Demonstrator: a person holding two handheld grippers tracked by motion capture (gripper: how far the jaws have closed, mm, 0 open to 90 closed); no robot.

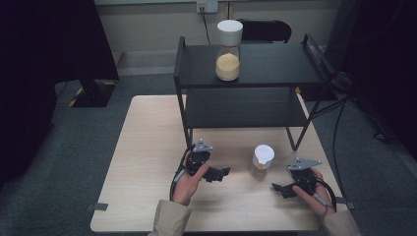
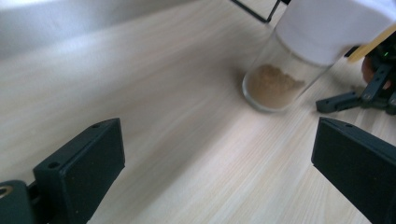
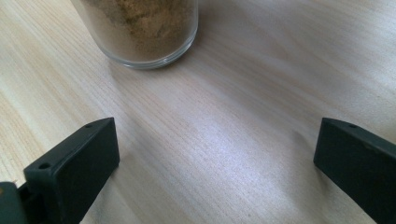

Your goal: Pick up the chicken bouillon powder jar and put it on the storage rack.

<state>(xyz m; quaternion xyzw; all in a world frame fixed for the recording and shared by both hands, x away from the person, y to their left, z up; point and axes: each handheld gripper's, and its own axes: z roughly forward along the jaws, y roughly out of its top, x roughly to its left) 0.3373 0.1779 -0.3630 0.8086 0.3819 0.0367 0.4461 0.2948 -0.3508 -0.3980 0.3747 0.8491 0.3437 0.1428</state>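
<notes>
A small glass jar (image 1: 260, 162) with a white lid and brown powder stands on the wooden table (image 1: 147, 147) between my two grippers. The left gripper (image 1: 221, 173) lies low to the jar's left, pointing at it, open and holding nothing. The left gripper view shows the jar (image 2: 280, 79) ahead and right, with its jaws wide apart. The right gripper (image 1: 280, 188) sits to the jar's lower right, also open. In the right gripper view the jar's base (image 3: 140, 32) is close ahead, upper left. A taller jar (image 1: 228, 49) of yellow powder stands on the top of the black shelf (image 1: 275, 64).
The black two-level shelf stands at the table's back; its legs (image 1: 188, 132) reach down just behind the left gripper. Its lower level (image 1: 246, 108) is bare. Cables (image 1: 339, 123) hang off to the right of the table. Bare wood spreads across the table's left half.
</notes>
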